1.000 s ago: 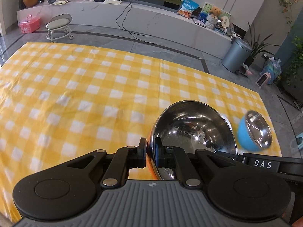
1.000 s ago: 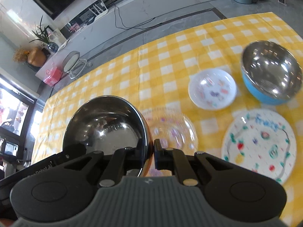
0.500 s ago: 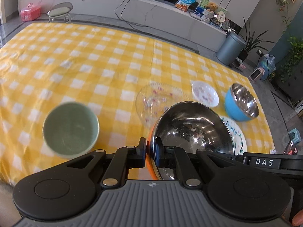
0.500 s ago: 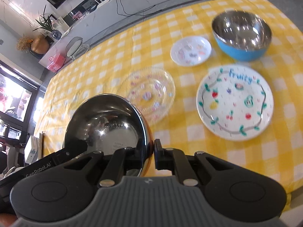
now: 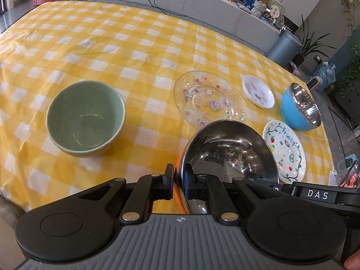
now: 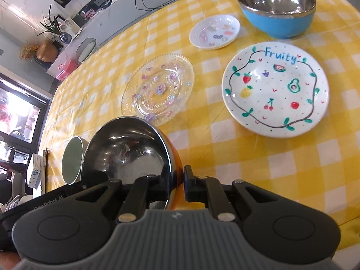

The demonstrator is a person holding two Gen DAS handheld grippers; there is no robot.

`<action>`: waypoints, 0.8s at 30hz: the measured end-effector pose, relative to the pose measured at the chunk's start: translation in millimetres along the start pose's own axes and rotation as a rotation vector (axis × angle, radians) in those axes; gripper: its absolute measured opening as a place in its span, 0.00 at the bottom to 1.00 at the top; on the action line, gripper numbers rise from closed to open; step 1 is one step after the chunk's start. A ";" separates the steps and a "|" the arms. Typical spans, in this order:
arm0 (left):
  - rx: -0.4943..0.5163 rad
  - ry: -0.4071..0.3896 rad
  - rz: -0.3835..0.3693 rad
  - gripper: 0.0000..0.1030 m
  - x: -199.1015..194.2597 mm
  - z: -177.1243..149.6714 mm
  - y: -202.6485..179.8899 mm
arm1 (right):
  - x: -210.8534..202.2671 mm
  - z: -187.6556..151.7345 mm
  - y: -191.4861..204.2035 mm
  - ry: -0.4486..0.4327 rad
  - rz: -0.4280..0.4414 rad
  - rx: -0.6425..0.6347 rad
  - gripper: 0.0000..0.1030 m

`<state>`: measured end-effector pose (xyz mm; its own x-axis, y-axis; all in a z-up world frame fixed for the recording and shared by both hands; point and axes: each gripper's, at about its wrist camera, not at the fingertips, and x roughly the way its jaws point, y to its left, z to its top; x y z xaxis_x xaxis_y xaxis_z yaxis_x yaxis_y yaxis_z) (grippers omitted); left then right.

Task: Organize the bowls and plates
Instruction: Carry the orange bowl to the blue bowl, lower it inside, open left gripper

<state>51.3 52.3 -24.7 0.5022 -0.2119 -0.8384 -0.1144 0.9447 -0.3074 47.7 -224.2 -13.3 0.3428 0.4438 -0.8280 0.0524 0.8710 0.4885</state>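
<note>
Both grippers hold one orange bowl with a steel inside (image 5: 229, 155), lifted over the table's near edge. My left gripper (image 5: 178, 178) is shut on its left rim; my right gripper (image 6: 177, 180) is shut on its right rim (image 6: 135, 153). On the table stand a green bowl (image 5: 85, 117) to the left, a clear glass plate (image 5: 209, 96) (image 6: 158, 90), a small white dish (image 5: 258, 91) (image 6: 214, 31), a "Fruity" plate (image 5: 284, 148) (image 6: 275, 90) and a blue steel-lined bowl (image 5: 299, 110) (image 6: 276, 6).
A yellow checked cloth (image 5: 135, 45) covers the table. A grey bin (image 5: 284, 48), plants and a white counter (image 5: 202, 2) stand beyond the far edge. The table's near edge runs just under the grippers.
Both grippers pulled back and up with the orange bowl. The green bowl and the plates came into view and now sit farther ahead.
</note>
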 end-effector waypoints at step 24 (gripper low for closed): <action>-0.015 0.002 0.022 0.32 6.7 3.3 10.8 | 7.5 0.3 11.6 -0.043 0.037 -0.054 0.40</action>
<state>56.3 62.0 -32.2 0.4977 -0.1916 -0.8459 -0.1386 0.9452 -0.2956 51.1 -210.8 -13.7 0.3833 0.4678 -0.7964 -0.0116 0.8646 0.5023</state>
